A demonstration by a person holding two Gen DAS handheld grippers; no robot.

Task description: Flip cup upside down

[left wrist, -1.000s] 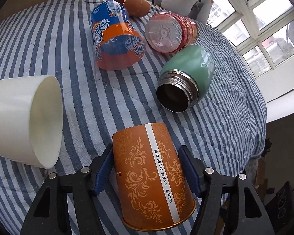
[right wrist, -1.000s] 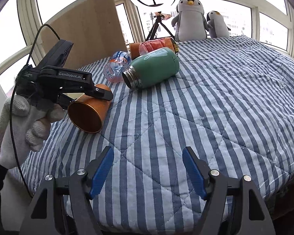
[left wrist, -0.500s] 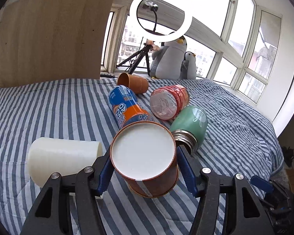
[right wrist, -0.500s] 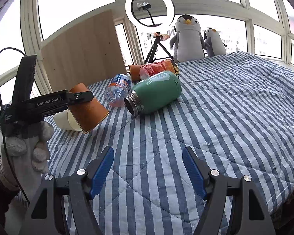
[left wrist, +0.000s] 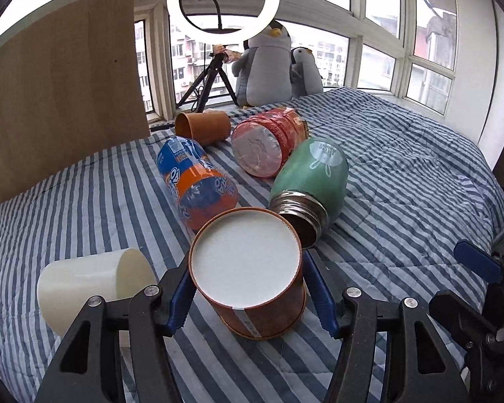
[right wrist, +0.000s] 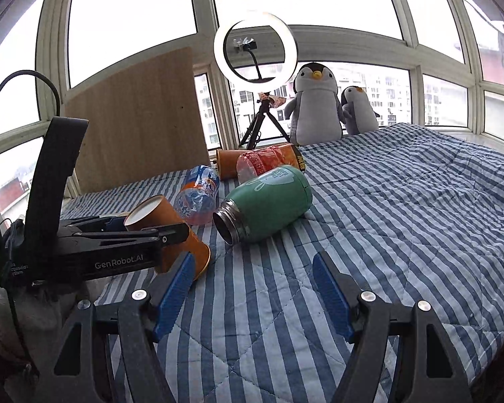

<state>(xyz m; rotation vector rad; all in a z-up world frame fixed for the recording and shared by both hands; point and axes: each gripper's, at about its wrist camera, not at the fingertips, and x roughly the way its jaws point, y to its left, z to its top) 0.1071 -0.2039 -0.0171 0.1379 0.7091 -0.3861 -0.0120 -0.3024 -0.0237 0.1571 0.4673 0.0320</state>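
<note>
Orange paper cup (left wrist: pixel 252 278) sits base-up, clamped between the left jaws.

Black left gripper (left wrist: pixel 248 297), "GenRobot.AI" lettering; blue jaws; silver screws; black cable (right wrist: pixel 3 107)

Home bedroom, striped quilted bed (right wrist: pixel 403 221), plush penguins (right wrist: pixel 316 107) on bay windowsill, ring light (right wrist: pixel 255 48) on tripod

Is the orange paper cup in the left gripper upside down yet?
Nearly: the orange paper cup shows its white base uppermost, rim toward the quilt, but tilted.
</note>
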